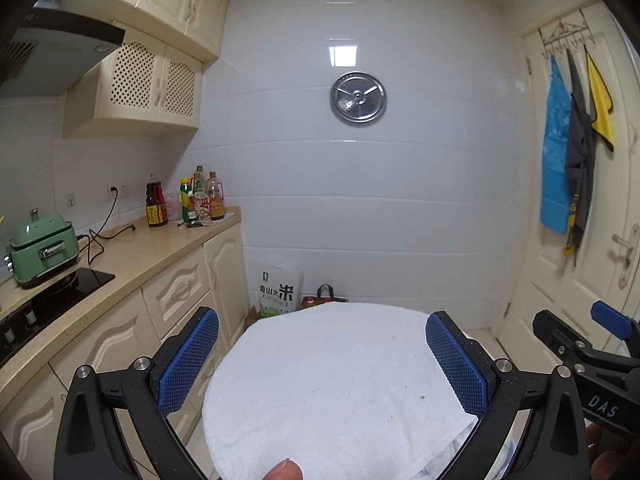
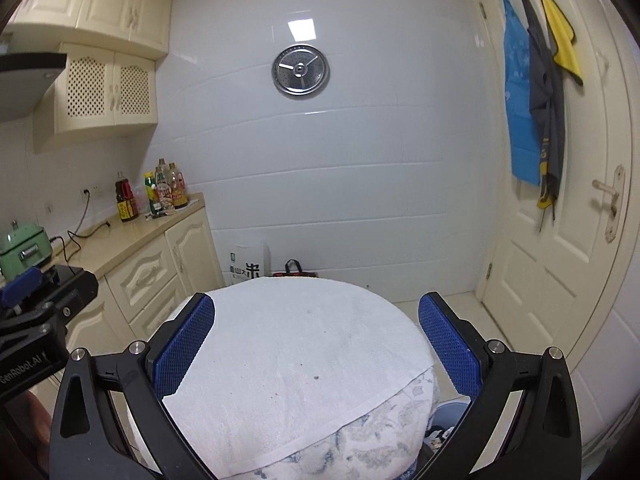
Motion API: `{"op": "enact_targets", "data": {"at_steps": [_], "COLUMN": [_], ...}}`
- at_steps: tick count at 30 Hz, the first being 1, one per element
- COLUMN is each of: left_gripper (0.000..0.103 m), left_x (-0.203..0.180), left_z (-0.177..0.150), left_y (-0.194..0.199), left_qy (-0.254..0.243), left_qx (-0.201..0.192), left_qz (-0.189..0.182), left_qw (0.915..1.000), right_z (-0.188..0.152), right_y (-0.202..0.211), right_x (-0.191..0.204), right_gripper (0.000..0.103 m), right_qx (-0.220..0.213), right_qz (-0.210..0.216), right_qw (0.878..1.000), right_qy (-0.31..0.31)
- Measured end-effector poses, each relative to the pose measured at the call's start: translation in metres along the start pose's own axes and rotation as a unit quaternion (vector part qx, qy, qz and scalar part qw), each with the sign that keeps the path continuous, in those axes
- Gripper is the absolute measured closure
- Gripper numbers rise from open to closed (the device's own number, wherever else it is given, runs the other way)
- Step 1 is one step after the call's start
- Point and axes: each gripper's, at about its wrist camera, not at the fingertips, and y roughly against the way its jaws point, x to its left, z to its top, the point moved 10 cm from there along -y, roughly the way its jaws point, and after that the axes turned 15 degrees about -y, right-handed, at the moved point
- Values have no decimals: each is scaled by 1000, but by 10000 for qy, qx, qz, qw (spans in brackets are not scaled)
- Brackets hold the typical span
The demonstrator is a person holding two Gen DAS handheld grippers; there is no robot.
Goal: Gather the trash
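Reading "DAS" on the right gripper at the frame's right edge and "GenRobot.AI" on the left gripper at the other frame's left edge. Both hang spread wide, holding nothing, over a white towel at lower centre. A rice bag with Chinese characters leans below the wall. Sauce bottles crowd mid-left. No trash can be made out.
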Motion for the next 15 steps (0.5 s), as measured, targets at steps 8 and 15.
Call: {"op": "enact_targets", "data": {"at_steps": [8, 15], "left_gripper": [1, 1], "left_x": [18, 29], "left_z": [-1, -1], "left_y": [16, 17], "left_qy": [69, 62], "left_qx": [-8, 0], "left_qz": [-18, -15], "left_qw": [10000, 10000], "right_z": [-11, -16], "right_y": [11, 12], "right_x": [8, 12], "right_gripper": [0, 0], "right_qx": [-23, 25], "right_qz": [-32, 15], "right_qw": [9999, 9999], "right_qy": [104, 157]}}
